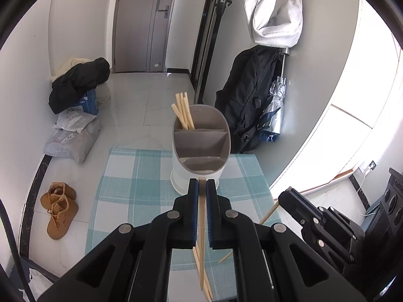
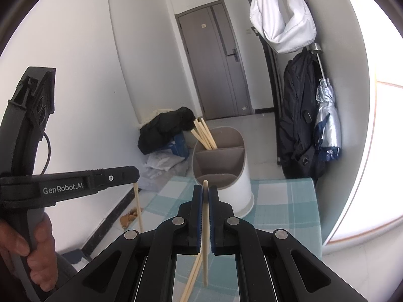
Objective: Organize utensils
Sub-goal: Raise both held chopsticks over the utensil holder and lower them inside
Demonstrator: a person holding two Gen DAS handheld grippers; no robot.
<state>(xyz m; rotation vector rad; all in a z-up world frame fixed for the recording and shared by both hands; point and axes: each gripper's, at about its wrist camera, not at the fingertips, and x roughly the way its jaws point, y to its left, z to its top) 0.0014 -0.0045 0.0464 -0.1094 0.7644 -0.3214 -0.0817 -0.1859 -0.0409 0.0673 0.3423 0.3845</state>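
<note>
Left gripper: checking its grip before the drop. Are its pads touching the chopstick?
Touching: left wrist view shows the left gripper pads clamped on the chopstick, no gap.

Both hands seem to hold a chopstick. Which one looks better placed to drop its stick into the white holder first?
Probably the left gripper: its wooden chopstick lines up with the white oval utensil holder directly ahead. The right gripper sees it slightly off to the side.
</note>
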